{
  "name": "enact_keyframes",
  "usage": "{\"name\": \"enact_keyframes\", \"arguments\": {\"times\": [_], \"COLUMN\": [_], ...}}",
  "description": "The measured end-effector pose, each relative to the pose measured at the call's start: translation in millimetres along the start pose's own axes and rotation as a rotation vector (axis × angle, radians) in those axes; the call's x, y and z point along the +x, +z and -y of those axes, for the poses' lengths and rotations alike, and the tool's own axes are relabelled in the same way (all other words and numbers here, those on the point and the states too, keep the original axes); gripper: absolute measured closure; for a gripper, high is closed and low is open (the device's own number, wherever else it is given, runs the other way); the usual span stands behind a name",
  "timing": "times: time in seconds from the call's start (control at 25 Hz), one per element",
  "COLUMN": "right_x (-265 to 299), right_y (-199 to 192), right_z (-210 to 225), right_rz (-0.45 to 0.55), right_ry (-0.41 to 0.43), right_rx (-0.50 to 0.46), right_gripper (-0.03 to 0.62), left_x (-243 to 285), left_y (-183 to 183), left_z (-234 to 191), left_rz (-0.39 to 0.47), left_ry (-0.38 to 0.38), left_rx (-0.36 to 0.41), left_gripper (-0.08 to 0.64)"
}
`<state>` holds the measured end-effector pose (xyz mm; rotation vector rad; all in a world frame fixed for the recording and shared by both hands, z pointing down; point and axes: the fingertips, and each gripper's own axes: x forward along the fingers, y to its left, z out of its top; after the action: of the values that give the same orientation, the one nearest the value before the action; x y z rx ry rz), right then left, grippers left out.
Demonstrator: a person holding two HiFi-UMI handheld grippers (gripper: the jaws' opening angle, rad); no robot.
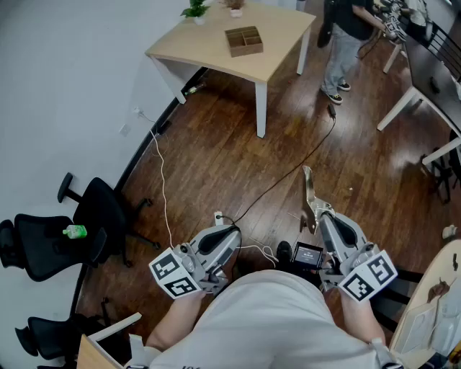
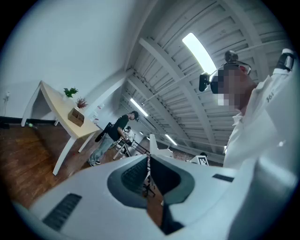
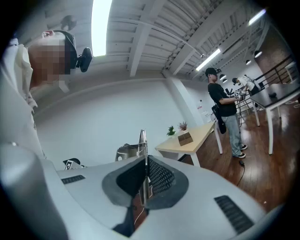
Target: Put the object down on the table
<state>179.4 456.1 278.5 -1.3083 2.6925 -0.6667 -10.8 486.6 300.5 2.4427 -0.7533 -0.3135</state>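
Item: thin metal utensil (image 1: 309, 198) — flat, silvery, slightly bent. It is clamped near its lower end in the right gripper (image 1: 317, 218), whose jaws are clenched on it edge-on, w/ most of its length sticking out past the tips. Location: in the air over the dark wood floor (image 1: 216, 151), in front of the person's torso and well apart from the table (image 1: 277, 36); it touches no surface. Second tool: left gripper (image 1: 232, 232), jaws pressed together w/ nothing between them, held beside the right one, near but apart, both pointing toward the table. Each tool carries a marker cube (image 1: 368, 274) at the hand end. Table: pale top, white legs, at the far end of the room by the white wall. It carries a wooden box (image 1: 243, 40) w/ compartments near its middle, plus a green potted plant (image 1: 195, 9) and a second small plant (image 1: 235, 6) at the far edge. Floor: a white cable (image 1: 162, 180) runs from the wall toward the person, and a black cable (image 1: 292, 173) curves off toward the table side. Left side: black office chairs (image 1: 97, 212), w/ a small green object (image 1: 74, 231) on one of them. Bkgd — another person (image 1: 344, 39) in a dark top and light trousers stands right of the table.
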Motion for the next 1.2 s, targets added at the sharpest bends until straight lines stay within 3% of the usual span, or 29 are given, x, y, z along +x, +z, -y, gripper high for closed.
{"name": "enact_keyframes", "arguments": {"times": [0.36, 0.48, 1.2], "right_x": [-7, -11, 2], "right_y": [-3, -4, -19], "right_z": [-10, -14, -75], "right_rz": [-0.002, 0.019, 0.036], "right_ry": [-0.001, -0.009, 0.002], "right_rx": [-0.006, 0.031, 0.038], "right_gripper": [0.585, 0.586, 0.586], "left_x": [2, -3, -63], "left_y": [-6, -8, -1], "left_z": [9, 14, 16], "left_rz": [-0.016, -0.023, -0.021], "left_ry": [-0.041, -0.059, -0.085], "left_rx": [0.002, 0.002, 0.017], "left_gripper": [0.546, 0.546, 0.546]}}
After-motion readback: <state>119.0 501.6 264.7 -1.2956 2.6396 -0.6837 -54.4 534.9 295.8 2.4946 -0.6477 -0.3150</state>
